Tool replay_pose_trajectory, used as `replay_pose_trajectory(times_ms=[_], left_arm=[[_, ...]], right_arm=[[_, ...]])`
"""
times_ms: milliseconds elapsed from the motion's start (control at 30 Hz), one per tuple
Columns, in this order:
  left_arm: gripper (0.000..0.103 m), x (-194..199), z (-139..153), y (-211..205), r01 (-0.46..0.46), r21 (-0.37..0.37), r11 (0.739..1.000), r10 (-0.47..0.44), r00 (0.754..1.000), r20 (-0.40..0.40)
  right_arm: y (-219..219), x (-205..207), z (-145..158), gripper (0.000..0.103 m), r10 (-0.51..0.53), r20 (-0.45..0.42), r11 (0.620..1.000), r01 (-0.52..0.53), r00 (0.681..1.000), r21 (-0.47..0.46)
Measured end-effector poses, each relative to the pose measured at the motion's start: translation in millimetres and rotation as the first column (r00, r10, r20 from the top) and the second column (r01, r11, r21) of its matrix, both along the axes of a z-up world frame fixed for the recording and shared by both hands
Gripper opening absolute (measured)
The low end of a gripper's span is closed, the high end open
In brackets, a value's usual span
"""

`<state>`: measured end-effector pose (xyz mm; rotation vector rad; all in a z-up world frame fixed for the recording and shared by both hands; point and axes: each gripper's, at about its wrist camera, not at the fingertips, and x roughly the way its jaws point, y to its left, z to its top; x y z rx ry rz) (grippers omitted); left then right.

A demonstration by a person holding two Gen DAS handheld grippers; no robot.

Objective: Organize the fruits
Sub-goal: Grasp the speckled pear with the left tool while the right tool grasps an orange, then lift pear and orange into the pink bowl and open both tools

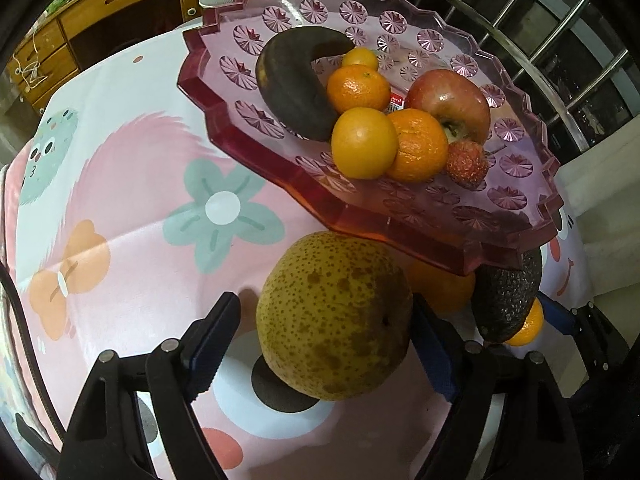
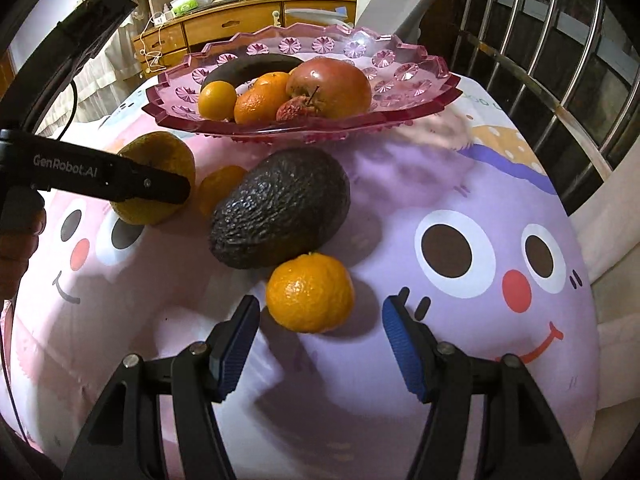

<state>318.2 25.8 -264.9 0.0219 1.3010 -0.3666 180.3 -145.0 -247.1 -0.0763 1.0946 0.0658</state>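
Note:
A speckled yellow-brown pear [image 1: 332,316] lies on the cartoon tablecloth between the fingers of my left gripper [image 1: 324,312]. The gripper is open: its right pad [image 1: 434,356] sits against the pear, while a gap shows at the left pad. In the right wrist view one left finger [image 2: 148,184] crosses the pear [image 2: 160,152]. My right gripper [image 2: 320,308] is open, and a mandarin [image 2: 310,292] rests just past its fingertips. A dark avocado [image 2: 280,212] lies behind the mandarin, with another orange [image 2: 218,188] beside it. The raised pink tray [image 1: 224,92] holds a blackened banana [image 1: 292,88], mandarins, an apple [image 1: 448,104] and a lychee.
A metal railing [image 2: 560,60] runs along the right side of the table. Wooden drawers [image 2: 224,28] stand at the back. The tray [image 2: 420,108] overhangs the fruit lying on the cloth. A person's hand [image 2: 16,248] holds the left gripper at the left edge.

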Motion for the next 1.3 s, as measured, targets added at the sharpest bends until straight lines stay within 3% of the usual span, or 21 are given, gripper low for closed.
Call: replay_pose_trajectory(times_ms=[300,600,833,1100,1300], left_arm=[[0.068,-6,1,-10,-0.007,0.010,1.000,0.007,1.000,0.020],[0.067,-11,2,-11,-0.060,0.028,0.998,0.059,0.998,0.019],[0.067,-23,10,10,-0.127,0.040,0.991,0.127,0.992,0.002],[0.067,-32,47,50,-0.234,0.043,0.971,0.234,0.972,0.001],[0.067,-23,84,64,-0.271,0.034,0.962,0.269,0.962,0.045]], right_arm=[[-1,5,0,0.042,0.040,0.017,0.998,-0.041,0.999,0.037],[-4,6,3,0.041,0.065,-0.003,0.996,-0.065,0.998,0.057],[-10,0,11,0.041,0.079,-0.004,0.996,-0.079,0.997,0.047],[-18,-2,33,0.041,0.076,0.008,0.996,-0.076,0.997,0.036],[-23,10,70,0.041,0.075,0.033,0.997,-0.076,0.997,0.028]])
